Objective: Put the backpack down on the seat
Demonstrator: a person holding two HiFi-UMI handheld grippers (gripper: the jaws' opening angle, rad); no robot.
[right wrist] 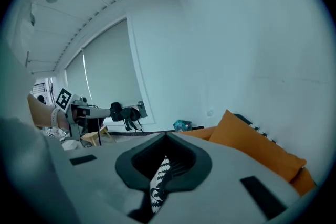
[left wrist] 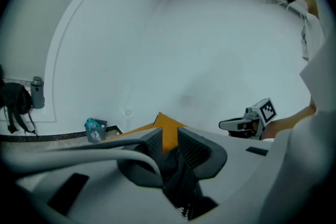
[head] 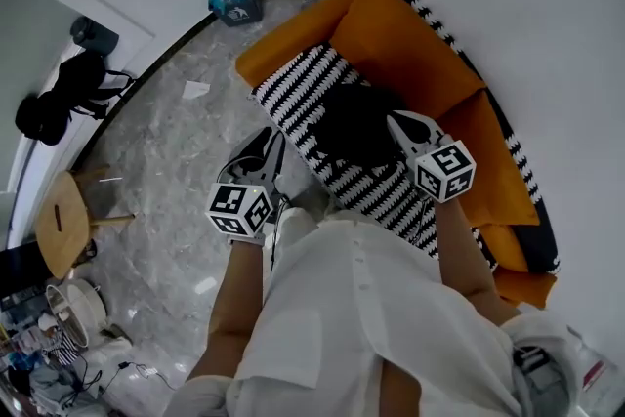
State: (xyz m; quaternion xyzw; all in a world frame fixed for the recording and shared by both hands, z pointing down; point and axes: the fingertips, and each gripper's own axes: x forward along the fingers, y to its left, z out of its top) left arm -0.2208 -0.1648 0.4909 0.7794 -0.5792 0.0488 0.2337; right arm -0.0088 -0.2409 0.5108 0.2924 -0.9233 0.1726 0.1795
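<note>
Pale marble floor (head: 166, 171) and plain white walls frame an orange sofa (head: 410, 44) that runs aslant across the head view; its seat wears a black-and-white striped cover (head: 293, 88). On that cover sits the black fabric backpack (head: 354, 124), a rounded dark heap about midway along the seat; it looks fully rested there, and it reads as one lump, so its long axis cannot be made out. It lies between the two tools, ahead of them and below; the right tool (right wrist: 167, 139) hangs just over the pack's right edge and is clearly the nearer, while the left tool (left wrist: 169, 139) stands off the seat's front corner, apart from the pack. The right tool's jaws are closed tip to tip; a sliver of striped cover shows through the slit behind the tips, seemingly seen beyond and not pinched. The left tool's jaws stand a little apart, sofa orange showing between the tips; a dark fabric-like fold sits low in the gap, and whether the pads press on it is unclear. The placing looks done or nearly so; if that fold is a strap, the left tool must release it before drawing clear, or the pack could be tugged toward the seat's edge. Farther out, a small teal box (head: 234, 2) stands by the wall; a round wooden stool (head: 63, 220) sits well off to the left.
</note>
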